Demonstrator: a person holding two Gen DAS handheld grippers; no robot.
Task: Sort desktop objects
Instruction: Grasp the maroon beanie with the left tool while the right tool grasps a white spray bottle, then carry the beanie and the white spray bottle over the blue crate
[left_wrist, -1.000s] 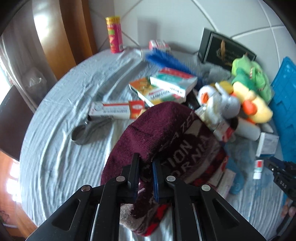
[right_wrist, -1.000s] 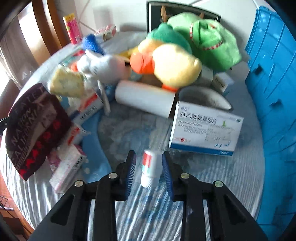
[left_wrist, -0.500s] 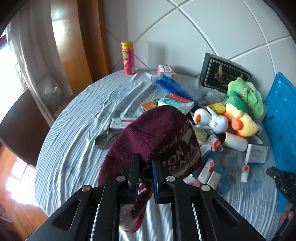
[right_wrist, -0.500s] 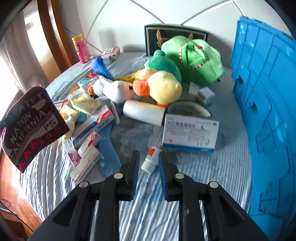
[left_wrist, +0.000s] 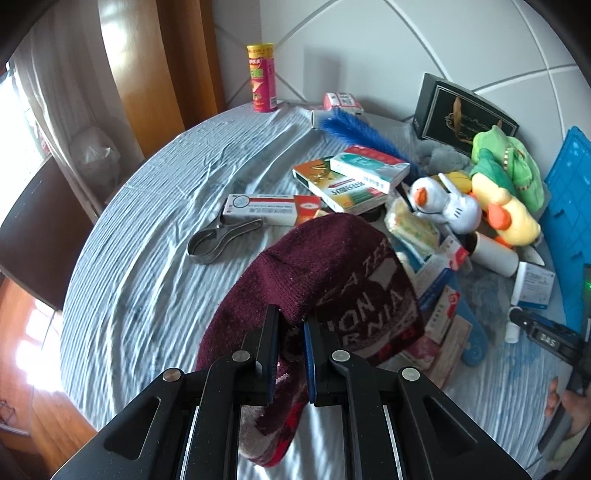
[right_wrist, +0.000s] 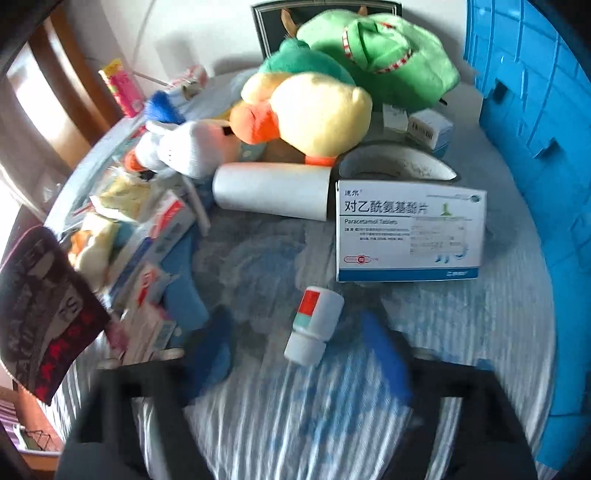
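Round table (left_wrist: 147, 229), wrinkled blue-grey cloth; its left half is mostly bare out to the rim, apart from metal scissors (left_wrist: 218, 240) lying flat left of the beanie. All clutter lies right of the beanie, running up to the blue crate (right_wrist: 535, 155) at the table's right edge.

Left gripper (left_wrist: 290, 332): jaws nearly together, clamped on the beanie (left_wrist: 325, 280). The beanie is maroon knit with pale lettering and hangs off the cloth, over the table's near-left part.

Right of the beanie: flat card boxes (left_wrist: 351, 177) stacked askew, a blue feather duster (left_wrist: 354, 129) behind them, then a white plush (left_wrist: 443, 203) and a yellow duck (right_wrist: 314, 110) leaning together.

Right gripper (right_wrist: 295, 373): jaws wide apart, motion-blurred, holding nothing. The bottle (right_wrist: 314, 321), small white plastic with a red and teal label, lies on its side on the cloth between the fingers, touching neither as far as the blur allows. Just beyond the bottle is a white paracetamol box (right_wrist: 410, 229), flat and face up. A white cylinder (right_wrist: 273, 190) lies on its side left of that box.
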